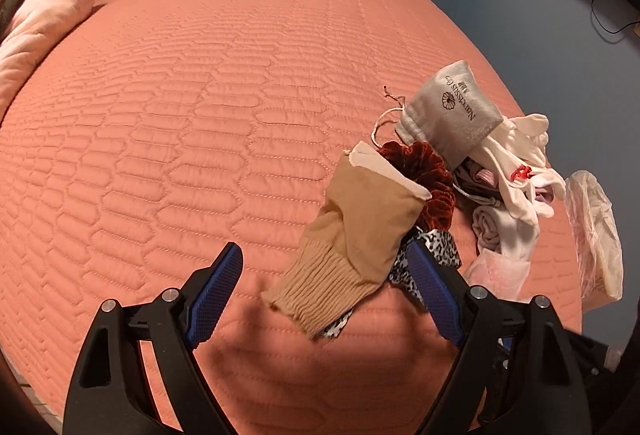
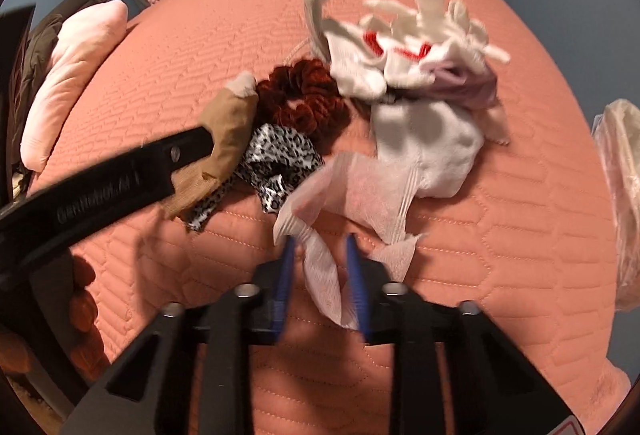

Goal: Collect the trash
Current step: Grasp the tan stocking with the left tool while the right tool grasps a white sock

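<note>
1. Right claw (image 2: 320,267), nearly closed, pinches a white tissue strip (image 2: 320,275) at six o'clock.
2. Left claw (image 1: 328,291) gapes, empty, around the tan sock (image 1: 356,235).
3. Most of the pile (image 2: 408,75) remains on the bed (image 2: 520,215); collecting seems barely begun.

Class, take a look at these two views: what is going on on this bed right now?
A person holds a gripper in each hand over a pile of small clothes on a pink quilted bed. The right gripper has a white strip of tissue between its fingers. The left gripper is open around a tan sock, not yet gripping it.
</note>
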Tool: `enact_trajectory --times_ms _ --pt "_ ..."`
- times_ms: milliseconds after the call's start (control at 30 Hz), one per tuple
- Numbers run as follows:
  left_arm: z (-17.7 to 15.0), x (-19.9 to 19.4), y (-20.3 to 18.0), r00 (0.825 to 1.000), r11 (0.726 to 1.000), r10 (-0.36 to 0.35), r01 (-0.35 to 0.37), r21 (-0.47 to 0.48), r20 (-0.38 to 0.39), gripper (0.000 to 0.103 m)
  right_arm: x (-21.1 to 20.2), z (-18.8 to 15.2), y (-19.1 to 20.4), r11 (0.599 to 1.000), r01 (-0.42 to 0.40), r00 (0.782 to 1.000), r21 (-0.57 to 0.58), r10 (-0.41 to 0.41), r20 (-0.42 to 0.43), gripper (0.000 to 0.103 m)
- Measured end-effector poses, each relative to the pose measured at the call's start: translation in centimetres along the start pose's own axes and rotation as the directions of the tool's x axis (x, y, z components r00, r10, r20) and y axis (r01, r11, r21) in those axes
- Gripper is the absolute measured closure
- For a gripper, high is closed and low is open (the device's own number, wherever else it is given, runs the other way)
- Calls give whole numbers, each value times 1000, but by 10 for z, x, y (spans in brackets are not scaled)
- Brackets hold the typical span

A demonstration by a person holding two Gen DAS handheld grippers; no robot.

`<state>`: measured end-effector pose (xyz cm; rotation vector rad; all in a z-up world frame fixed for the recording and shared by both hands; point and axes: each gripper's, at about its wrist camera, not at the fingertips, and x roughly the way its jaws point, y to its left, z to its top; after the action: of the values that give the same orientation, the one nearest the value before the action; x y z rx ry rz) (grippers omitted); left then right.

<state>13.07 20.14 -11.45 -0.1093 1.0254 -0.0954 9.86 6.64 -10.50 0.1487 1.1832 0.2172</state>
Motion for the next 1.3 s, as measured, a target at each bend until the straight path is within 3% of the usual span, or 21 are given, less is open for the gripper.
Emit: enact_trajectory --times_ms 100,167,267,333,433,633,867,1100,1300 --pt "4 9 -1 1000 1000 -5 5 -2 -12 24 5 -3 -1 1000 -1 1000 2 1 -20 94" --pt "5 12 -1 1000 1000 -18 18 -5 -17 35 6 -4 -2 1000 -4 1000 3 4 -23 94" --pt "6 17 -1 997 998 -61 60 -18 -43 58 2 -3 -1 1000 -10 1000 -2 10 -17 94" --pt "6 18 -3 995 997 -81 80 -20 -53 83 -6 -4 -3 1000 -12 1000 -14 11 -7 94" --pt "7 10 -4 994 995 -100 99 -29 -47 97 -22 -2 -2 999 -10 1000 -33 11 22 94" --pt "14 -31 -13 994 994 -108 108 -5 24 100 -68 8 -4 999 -8 993 -49 14 116 94" --pt "28 -75 -45 983 989 -145 141 46 116 100 -139 23 -28 1000 -16 969 2 15 245 94" --pt "40 -118 -93 961 974 -204 181 135 185 100 -203 26 -60 998 -10 938 66 -13 347 94" --pt "47 -140 -152 934 944 -284 234 234 214 100 -257 28 -97 994 27 900 103 -69 430 94"
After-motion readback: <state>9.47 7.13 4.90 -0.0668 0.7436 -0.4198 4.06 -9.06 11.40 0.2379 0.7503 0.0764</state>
